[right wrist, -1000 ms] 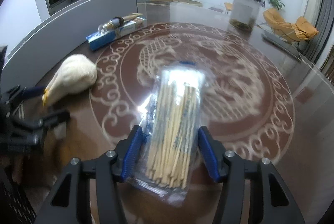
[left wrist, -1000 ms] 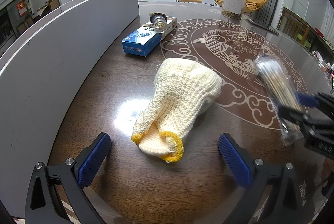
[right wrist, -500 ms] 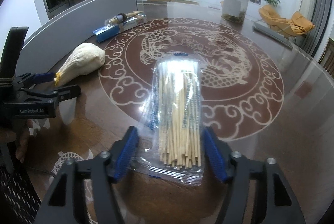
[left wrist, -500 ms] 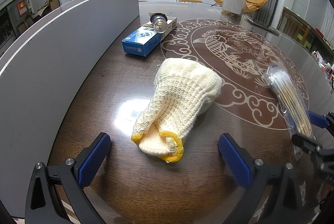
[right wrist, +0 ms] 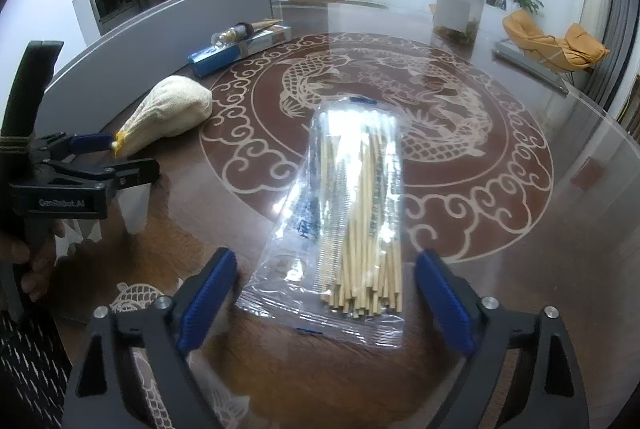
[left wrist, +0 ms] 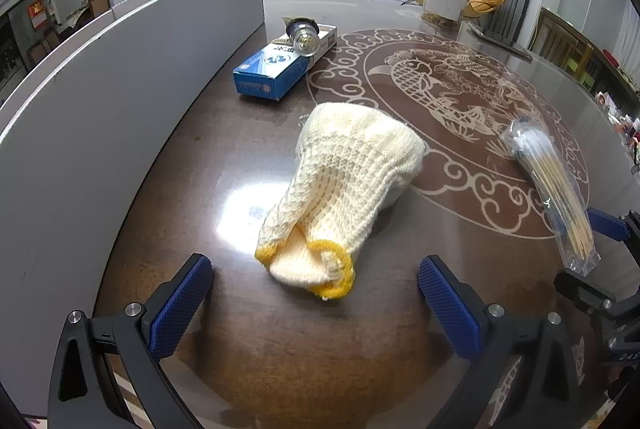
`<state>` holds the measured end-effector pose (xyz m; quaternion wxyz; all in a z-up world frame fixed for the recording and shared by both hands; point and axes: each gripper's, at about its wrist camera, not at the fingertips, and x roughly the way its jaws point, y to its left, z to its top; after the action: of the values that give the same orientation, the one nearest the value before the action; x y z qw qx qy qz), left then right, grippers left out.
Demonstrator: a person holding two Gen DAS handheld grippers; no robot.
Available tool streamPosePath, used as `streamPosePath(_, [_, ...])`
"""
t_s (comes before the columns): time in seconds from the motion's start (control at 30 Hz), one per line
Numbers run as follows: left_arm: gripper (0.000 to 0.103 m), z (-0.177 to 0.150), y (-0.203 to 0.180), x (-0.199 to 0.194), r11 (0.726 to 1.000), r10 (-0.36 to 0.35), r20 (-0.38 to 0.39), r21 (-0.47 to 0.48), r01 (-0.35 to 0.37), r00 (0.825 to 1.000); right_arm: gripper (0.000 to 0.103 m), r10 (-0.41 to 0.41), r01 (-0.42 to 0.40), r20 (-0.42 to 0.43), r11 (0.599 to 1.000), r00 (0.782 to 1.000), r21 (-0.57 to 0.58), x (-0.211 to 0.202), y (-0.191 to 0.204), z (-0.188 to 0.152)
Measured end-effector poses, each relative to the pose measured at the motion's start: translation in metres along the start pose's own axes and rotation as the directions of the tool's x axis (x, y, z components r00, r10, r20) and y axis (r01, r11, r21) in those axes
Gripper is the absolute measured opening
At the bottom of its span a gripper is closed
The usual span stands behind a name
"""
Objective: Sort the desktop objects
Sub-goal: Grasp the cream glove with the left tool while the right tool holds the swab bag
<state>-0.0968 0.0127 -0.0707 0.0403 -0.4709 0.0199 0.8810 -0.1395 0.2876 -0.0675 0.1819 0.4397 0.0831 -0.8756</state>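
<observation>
We've just let go of the pkt of bamboo sticks (right wrist: 356,225): right gripper (right wrist: 326,293) jaws have been opening and now stand clear either side, pkt flat on the table (right wrist: 520,237), so that placement looks done. Left gripper (left wrist: 316,305) hangs spread wide, empty, angled down, w/ the knit glove (left wrist: 344,185) at its 12 o'clock, blue box (left wrist: 276,69) beyond at 11.

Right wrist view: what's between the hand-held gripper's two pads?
The bag of bamboo skewers lies flat on the table between the right hand-held gripper's pads. Its jaws have just been opening and touch neither side of the bag.
</observation>
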Motion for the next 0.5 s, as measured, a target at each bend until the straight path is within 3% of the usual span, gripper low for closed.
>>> streamPosePath(0.23, [0.103, 0.015, 0.022, -0.005, 0.994, -0.067, 0.023, -0.087, 0.069, 0.998, 0.097, 0.011, -0.011, 0.001, 1.0, 1.0, 0.001, 0.0, 0.0, 0.0])
streamPosePath(0.3, [0.103, 0.024, 0.019, 0.001, 0.995, -0.083, 0.019, -0.045, 0.083, 0.996, 0.097, 0.017, -0.017, 0.004, 1.0, 1.0, 0.007, 0.0, -0.001, -0.001])
streamPosePath(0.43, [0.103, 0.04, -0.007, 0.025, 0.984, -0.067, -0.062, 0.161, 0.076, 0.996, 0.097, 0.025, -0.025, 0.008, 1.0, 1.0, 0.013, -0.001, -0.003, -0.001])
streamPosePath(0.5, [0.103, 0.046, -0.015, 0.028, 0.977, -0.079, -0.06, 0.196, 0.089, 0.995, 0.097, 0.04, -0.041, 0.019, 0.999, 0.999, 0.033, -0.003, -0.007, -0.001])
